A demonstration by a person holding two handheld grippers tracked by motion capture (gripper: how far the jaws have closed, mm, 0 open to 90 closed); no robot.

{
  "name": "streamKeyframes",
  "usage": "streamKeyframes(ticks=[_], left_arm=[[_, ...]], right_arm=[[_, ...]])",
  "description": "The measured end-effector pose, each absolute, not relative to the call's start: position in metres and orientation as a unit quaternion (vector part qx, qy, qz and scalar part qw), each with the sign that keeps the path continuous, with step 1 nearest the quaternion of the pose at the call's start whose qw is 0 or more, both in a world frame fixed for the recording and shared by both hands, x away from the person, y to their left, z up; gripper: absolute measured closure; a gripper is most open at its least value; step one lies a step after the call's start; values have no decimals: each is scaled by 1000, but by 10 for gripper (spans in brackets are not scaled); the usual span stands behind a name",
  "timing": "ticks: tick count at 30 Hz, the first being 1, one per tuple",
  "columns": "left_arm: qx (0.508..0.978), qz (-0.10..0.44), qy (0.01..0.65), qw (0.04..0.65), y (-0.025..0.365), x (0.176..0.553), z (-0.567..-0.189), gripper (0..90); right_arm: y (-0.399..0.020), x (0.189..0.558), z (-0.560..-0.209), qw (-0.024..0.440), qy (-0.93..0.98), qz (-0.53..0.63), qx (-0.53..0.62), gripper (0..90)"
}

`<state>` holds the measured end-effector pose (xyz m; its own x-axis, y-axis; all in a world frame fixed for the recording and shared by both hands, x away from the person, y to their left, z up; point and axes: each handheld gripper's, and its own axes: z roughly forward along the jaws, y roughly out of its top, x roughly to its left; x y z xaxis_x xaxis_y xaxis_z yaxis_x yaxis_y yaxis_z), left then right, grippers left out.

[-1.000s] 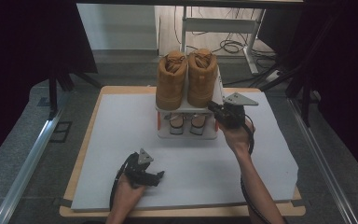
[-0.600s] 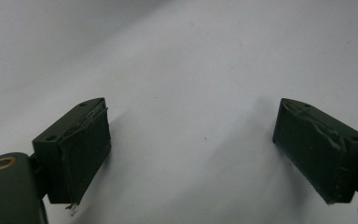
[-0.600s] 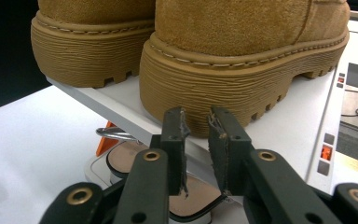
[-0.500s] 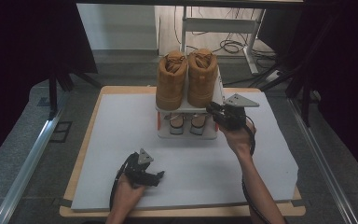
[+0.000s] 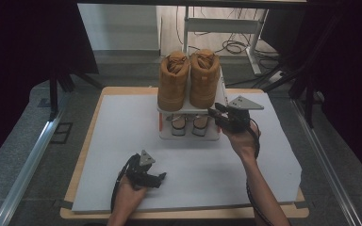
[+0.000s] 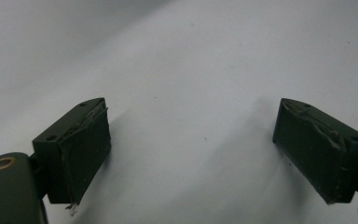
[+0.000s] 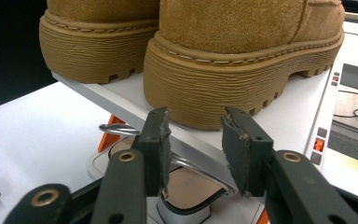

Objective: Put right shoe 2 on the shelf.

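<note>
- A person stands at a table [image 5: 122, 141] covered with a white sheet, a two-jaw tool in each hand.
- The right tool [image 5: 215, 113] sits at the right edge of a small two-level shoe rack [image 5: 188, 112]. Its jaws have just been opening and now stand apart, gripping nothing, with the rack's top shelf edge just ahead of them.
- Just beyond the right tool's tips, a pair of tan boots [image 7: 242, 56] stands side by side on the top shelf; the nearer boot's heel is directly in front.
- On the level below lie sandals [image 5: 186, 123].
- The left tool [image 5: 158, 178] rests released on the sheet, well apart from the rack.
- The step looks like letting go after placing the nearer boot; next, the right tool likely needs to draw back clear.
</note>
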<state>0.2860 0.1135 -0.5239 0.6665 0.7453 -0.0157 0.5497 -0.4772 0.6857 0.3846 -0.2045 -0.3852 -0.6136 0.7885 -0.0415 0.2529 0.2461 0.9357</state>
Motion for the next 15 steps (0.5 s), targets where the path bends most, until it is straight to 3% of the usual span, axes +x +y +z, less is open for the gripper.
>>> streamKeyframes(ticks=[15], left_arm=[[846, 143, 384, 341, 113, 286, -524, 107]], right_arm=[[-213, 380, -383, 263, 747, 504, 343, 367]])
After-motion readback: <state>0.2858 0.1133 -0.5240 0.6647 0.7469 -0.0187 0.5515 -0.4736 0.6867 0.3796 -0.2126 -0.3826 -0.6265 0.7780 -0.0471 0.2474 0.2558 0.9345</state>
